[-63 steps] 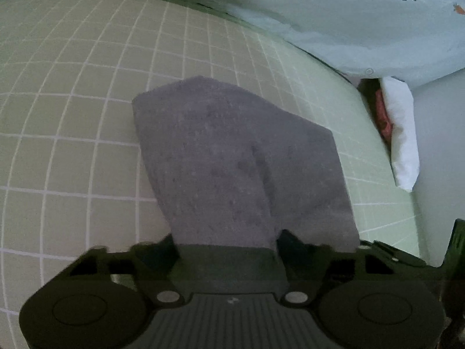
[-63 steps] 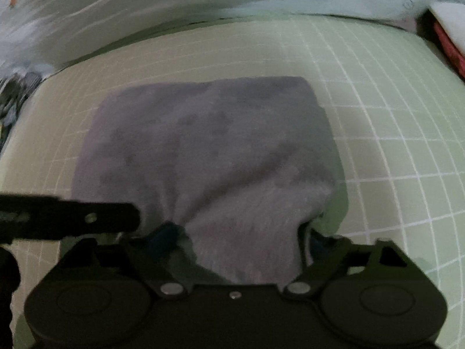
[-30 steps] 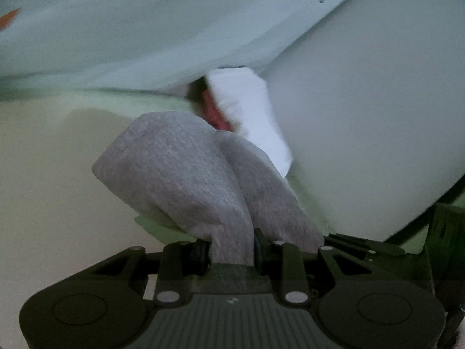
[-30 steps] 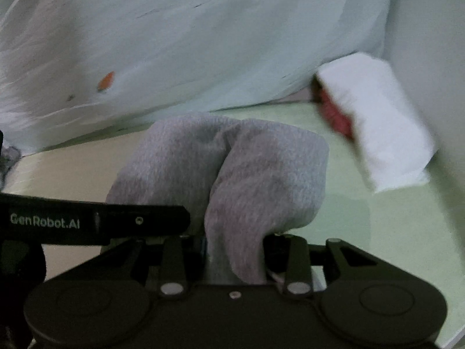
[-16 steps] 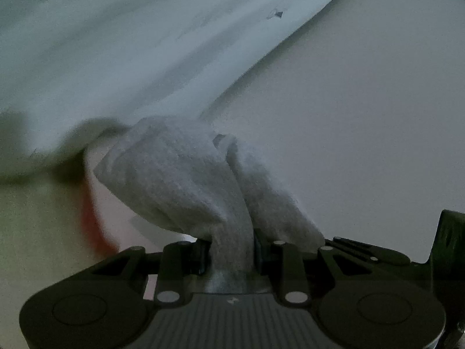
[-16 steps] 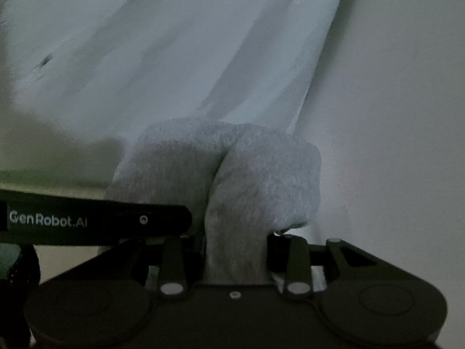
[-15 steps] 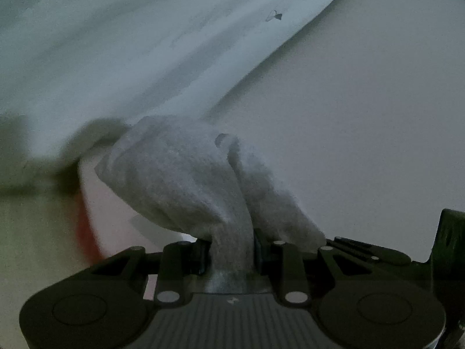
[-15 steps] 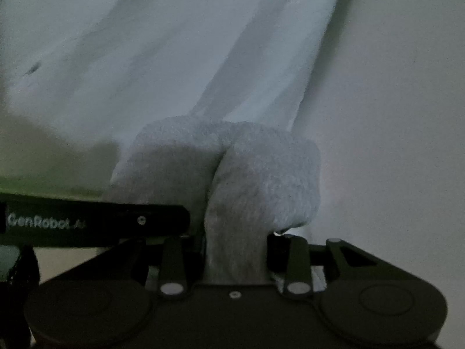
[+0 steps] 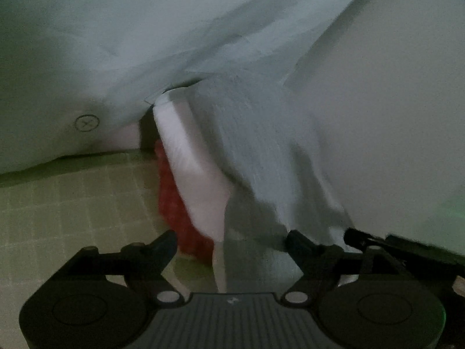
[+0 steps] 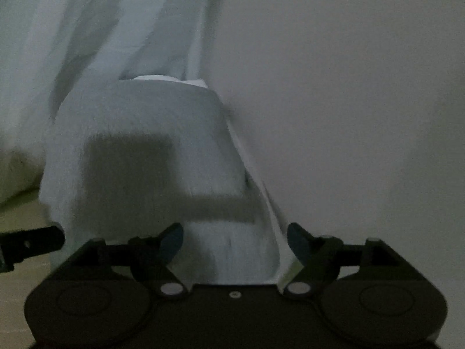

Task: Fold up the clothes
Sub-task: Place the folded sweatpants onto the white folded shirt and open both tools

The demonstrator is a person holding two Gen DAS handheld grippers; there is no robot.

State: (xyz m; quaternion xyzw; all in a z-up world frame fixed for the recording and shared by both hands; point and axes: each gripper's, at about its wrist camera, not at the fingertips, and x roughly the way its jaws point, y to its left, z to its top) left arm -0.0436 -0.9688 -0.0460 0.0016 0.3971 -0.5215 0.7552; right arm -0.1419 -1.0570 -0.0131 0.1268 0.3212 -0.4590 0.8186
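The folded grey cloth [image 9: 261, 151] lies on top of a pile of folded items by the wall, over a white folded piece [image 9: 191, 180] and a red one [image 9: 174, 209]. In the right wrist view the grey cloth [image 10: 145, 157] fills the middle, just ahead of the fingers. My left gripper [image 9: 232, 238] is open and empty, its jaws wide apart just short of the pile. My right gripper [image 10: 235, 237] is open too, with the cloth's near edge lying between its jaws but not held.
A pale blue sheet [image 9: 130, 43] with small prints hangs behind the pile. A plain white wall [image 10: 348, 116] stands to the right. The green gridded mat [image 9: 72, 203] lies at lower left. The other gripper's tip [image 10: 32, 242] shows at the left edge.
Both grippers were shut on the bunched grey cloth and carried it to the pile. Both have now opened and let it go; it rests on the white folded piece.
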